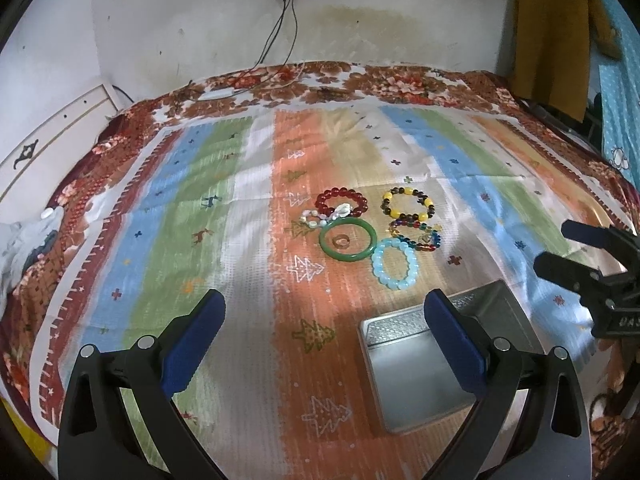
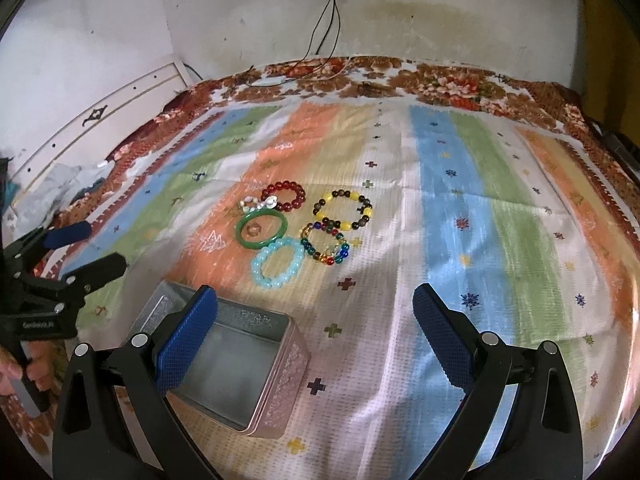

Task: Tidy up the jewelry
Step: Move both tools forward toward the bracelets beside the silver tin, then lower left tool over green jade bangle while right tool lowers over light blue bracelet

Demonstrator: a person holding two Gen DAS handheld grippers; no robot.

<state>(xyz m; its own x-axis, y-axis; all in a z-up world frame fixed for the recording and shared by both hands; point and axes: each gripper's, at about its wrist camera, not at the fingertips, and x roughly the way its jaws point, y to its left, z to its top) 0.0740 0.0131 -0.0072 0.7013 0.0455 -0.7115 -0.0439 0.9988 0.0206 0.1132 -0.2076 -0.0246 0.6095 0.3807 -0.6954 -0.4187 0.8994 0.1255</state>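
Bracelets lie in a tight cluster near the middle of a bed covered by a striped, pastel blanket with small tree and cross motifs. A dark red beaded bracelet sits farthest toward the wall, with a small string of white and pale shell-like beads touching its near side. Just in front lies a smooth green bangle, flat on the blanket, with a small clear ring inside its hoop; the ring's detail is hard to make out. To the right are a yellow-and-dark beaded bracelet, a multicoloured glass-bead bracelet and, nearest the cameras, a pale blue beaded bracelet touching the bangle's rim.

An open, square metal tin with embossed pinkish sides stands near the bed's front edge, mouth upward, one corner pointing toward the jewelry. Its near part is hidden behind a blue-padded finger in both views.

The left tongs hover released, jaws wide apart, over the blanket left of the tin. The right tongs are likewise spread and grasp nothing, hanging right of the tin. A hand on the left handle is cut off at the right wrist view's edge.
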